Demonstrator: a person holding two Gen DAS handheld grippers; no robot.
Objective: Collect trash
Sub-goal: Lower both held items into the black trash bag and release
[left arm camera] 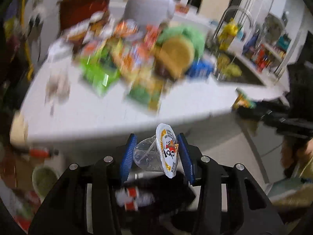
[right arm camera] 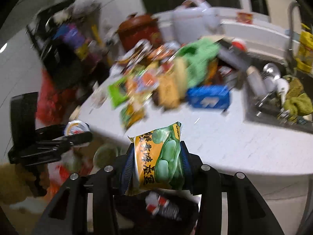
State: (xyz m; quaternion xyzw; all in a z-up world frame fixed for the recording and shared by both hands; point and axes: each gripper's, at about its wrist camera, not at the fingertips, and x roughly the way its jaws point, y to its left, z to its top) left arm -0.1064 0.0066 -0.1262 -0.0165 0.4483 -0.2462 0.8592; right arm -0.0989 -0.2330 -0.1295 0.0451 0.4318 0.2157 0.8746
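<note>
My left gripper is shut on a clear plastic jelly cup with a white, orange-printed peel lid, held off the near edge of the white table. My right gripper is shut on a yellow and green snack packet printed with broad beans, also held in front of the table edge. Below both grippers lies a dark bin bag with a red and white wrapper in it. The left gripper with its cup shows at the left of the right wrist view.
A heap of snack wrappers, a green cloth and a blue packet cover the table's far half. A brown clay pot, a white cooker and a sink with dishes stand behind. Floor clutter lies left.
</note>
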